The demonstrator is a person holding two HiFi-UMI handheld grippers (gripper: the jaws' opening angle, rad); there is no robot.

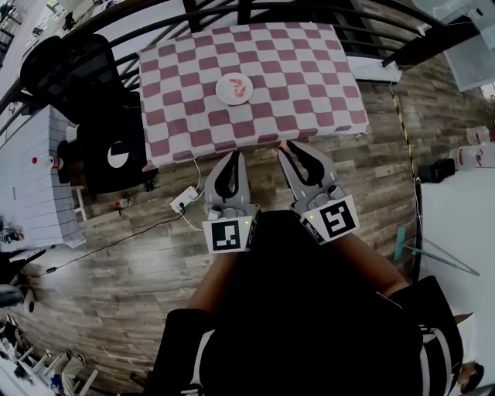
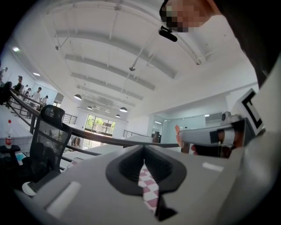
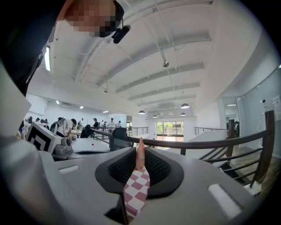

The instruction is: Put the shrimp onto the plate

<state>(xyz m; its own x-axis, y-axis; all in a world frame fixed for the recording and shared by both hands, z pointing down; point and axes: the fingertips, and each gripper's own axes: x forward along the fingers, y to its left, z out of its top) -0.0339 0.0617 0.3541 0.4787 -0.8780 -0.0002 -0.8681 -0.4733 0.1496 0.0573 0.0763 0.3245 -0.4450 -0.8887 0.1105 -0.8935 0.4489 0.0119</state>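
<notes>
A white plate (image 1: 224,94) lies mid-table on the red-and-white checkered cloth (image 1: 309,77), with orange shrimp (image 1: 240,87) on it. Both grippers are held off the table's near edge, over the floor. My right gripper (image 1: 285,147) is shut on a pinkish-orange shrimp (image 3: 140,154) that sticks up between its pads; the same shrimp (image 2: 178,132) shows at its tip in the left gripper view. My left gripper (image 1: 230,155) is shut with nothing in it; only a sliver of cloth shows through its jaws (image 2: 143,160).
A black office chair (image 1: 77,69) stands left of the table. A white power strip (image 1: 184,199) and its cables lie on the wooden floor. A dark railing (image 1: 232,11) runs behind the table. White tables (image 1: 31,193) flank both sides.
</notes>
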